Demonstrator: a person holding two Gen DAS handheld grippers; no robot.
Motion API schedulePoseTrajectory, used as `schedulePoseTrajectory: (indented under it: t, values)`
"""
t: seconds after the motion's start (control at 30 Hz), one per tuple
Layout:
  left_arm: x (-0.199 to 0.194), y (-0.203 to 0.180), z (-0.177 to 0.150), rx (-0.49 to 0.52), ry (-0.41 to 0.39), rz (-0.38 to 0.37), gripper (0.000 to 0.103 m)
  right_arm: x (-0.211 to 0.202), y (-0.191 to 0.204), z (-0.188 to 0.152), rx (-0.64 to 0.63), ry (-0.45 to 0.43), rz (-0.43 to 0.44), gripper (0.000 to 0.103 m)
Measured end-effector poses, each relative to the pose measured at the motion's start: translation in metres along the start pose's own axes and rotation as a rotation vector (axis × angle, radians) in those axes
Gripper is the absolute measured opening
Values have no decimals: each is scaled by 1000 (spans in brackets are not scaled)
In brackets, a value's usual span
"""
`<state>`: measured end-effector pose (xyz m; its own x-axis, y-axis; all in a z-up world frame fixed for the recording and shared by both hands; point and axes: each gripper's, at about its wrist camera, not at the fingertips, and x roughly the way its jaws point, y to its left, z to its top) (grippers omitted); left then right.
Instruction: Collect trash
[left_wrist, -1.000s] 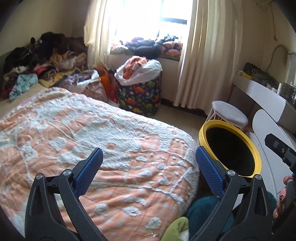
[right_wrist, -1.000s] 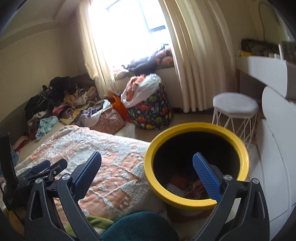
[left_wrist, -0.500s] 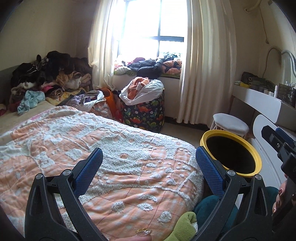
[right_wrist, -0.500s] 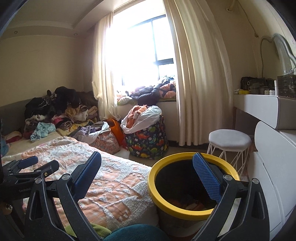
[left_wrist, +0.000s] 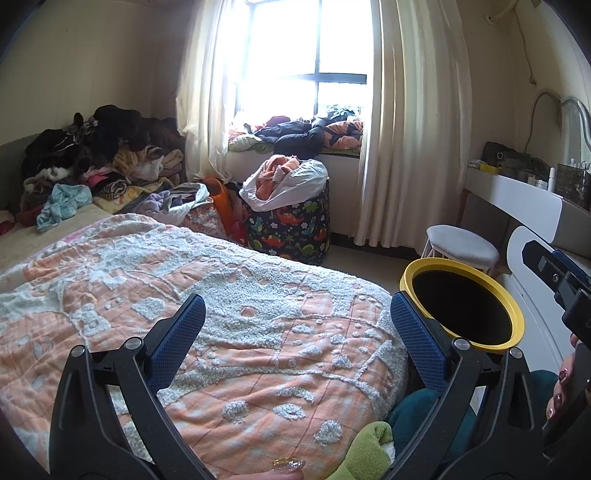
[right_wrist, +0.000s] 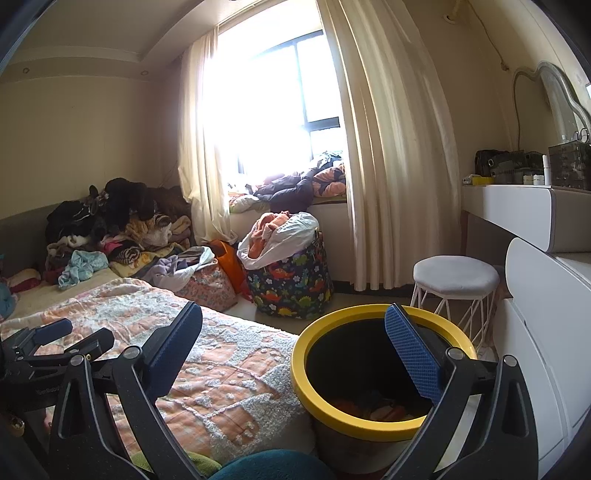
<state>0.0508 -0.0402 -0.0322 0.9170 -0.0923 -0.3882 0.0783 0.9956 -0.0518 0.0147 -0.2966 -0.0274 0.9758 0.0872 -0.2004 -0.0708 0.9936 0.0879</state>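
A yellow-rimmed trash bin (right_wrist: 332, 421) stands on the floor beside the bed, with some orange and white trash at its bottom (right_wrist: 384, 410). It also shows in the left wrist view (left_wrist: 517, 325). My left gripper (left_wrist: 295, 332) is open and empty, held above the orange and white bedspread (left_wrist: 240, 314). My right gripper (right_wrist: 295, 347) is open and empty, held above the bin's near rim. The left gripper (right_wrist: 55, 343) shows at the left edge of the right wrist view.
A dinosaur-print laundry basket (right_wrist: 295, 280) with a white bag stands by the window. Piles of clothes (left_wrist: 103, 162) cover the bed's far end. A white stool (right_wrist: 456, 277) and white dresser (right_wrist: 535, 332) stand to the right. Green and teal fabric (left_wrist: 369, 450) lies at the bed's near edge.
Both grippers have tilted upward, so the window and ceiling now fill more of each view. Both stayed open and empty.
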Motion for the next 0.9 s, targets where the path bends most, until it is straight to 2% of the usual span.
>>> schedulePoseTrajectory:
  t: [0.9]
  values:
    - [-1,-1,-1,5,-1,5,92,-1,-1,-1,8,-1,-4,97]
